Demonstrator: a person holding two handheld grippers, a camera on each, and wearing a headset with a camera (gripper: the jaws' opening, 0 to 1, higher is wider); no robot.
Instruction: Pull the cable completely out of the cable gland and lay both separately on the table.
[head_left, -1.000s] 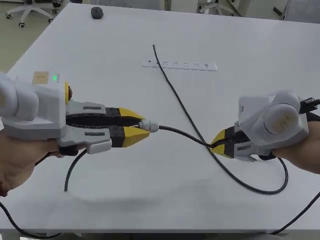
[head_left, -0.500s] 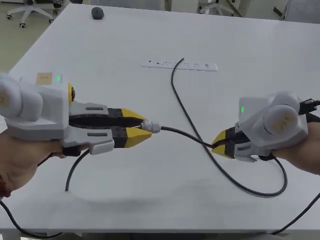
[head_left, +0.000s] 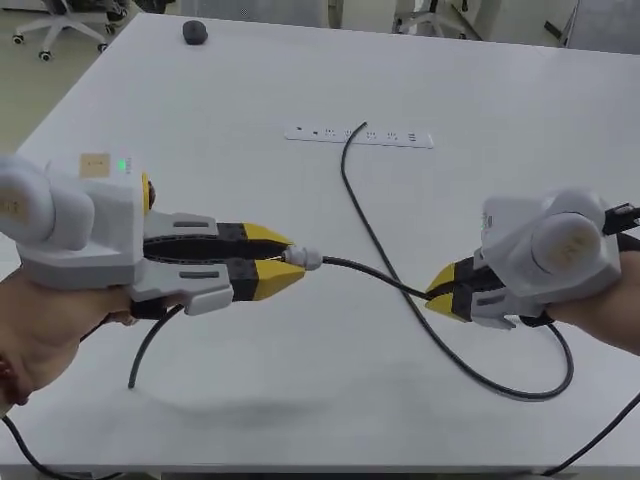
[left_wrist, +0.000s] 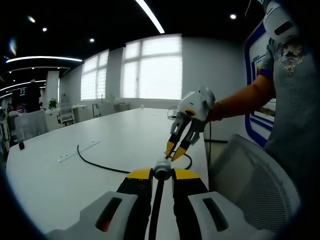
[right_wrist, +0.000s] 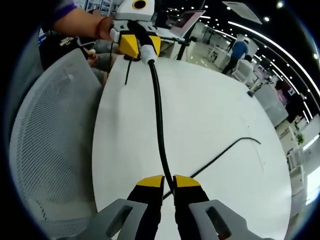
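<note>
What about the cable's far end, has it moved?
Yes. The cable's far end was beyond the power strip near its left end; now it sits at the strip's middle, drawn toward the person.

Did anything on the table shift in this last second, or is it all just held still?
The far end of the cable slid back toward the person and curled right, up to the power strip. The left tongs stay shut on the cable gland, the right tongs on the cable.
</note>
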